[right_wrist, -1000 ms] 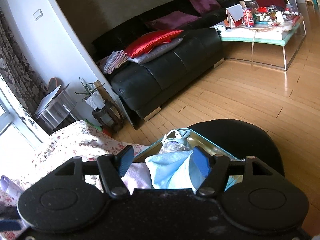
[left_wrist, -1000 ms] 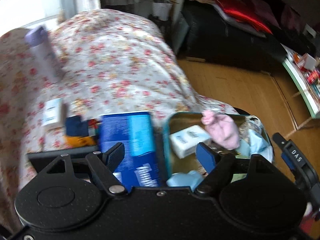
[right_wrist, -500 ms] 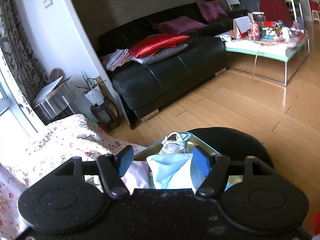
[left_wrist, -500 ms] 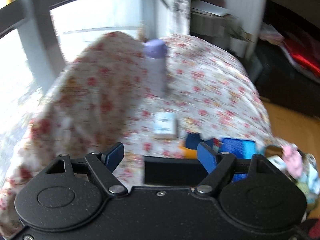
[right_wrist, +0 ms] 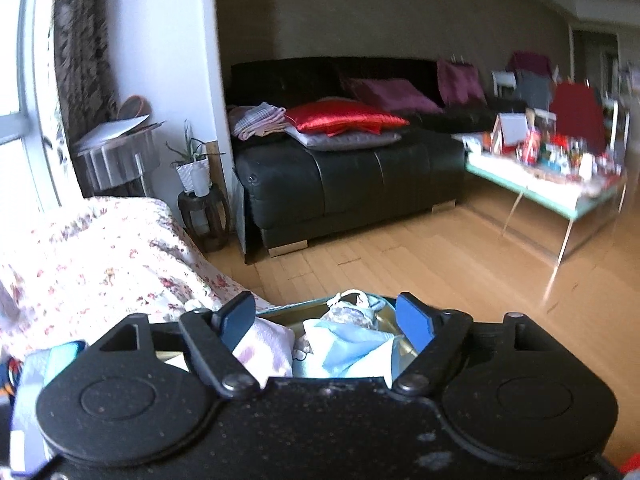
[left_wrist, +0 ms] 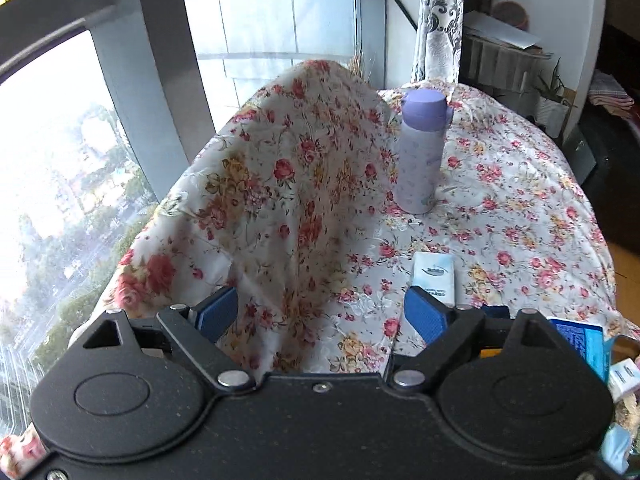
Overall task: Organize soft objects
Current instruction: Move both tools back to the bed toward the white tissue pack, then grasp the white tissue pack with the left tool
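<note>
My left gripper (left_wrist: pixel 322 314) is open and empty over the floral tablecloth (left_wrist: pixel 500 184), next to a raised fold of it. A white tissue pack (left_wrist: pixel 434 276) lies just beyond its right fingertip. A blue pack (left_wrist: pixel 582 342) and the tin's edge show at the far right. My right gripper (right_wrist: pixel 326 320) is open and empty above the teal tin (right_wrist: pixel 280 312). In the tin lie a light blue cloth (right_wrist: pixel 344 346), a pale pink floral pouch (right_wrist: pixel 264 344) and a patterned bundle (right_wrist: pixel 352 312).
A purple bottle (left_wrist: pixel 422 156) stands upright on the tablecloth behind the tissue pack. Windows lie beyond the table on the left. A black sofa (right_wrist: pixel 352 176) with cushions, a plant stand (right_wrist: pixel 200 216), wooden floor and a cluttered glass table (right_wrist: pixel 560 188) fill the right wrist view.
My left gripper has swung left, away from the tin and blue pack, toward the bottle and window. My right gripper has turned a little over the tin, staying open.
</note>
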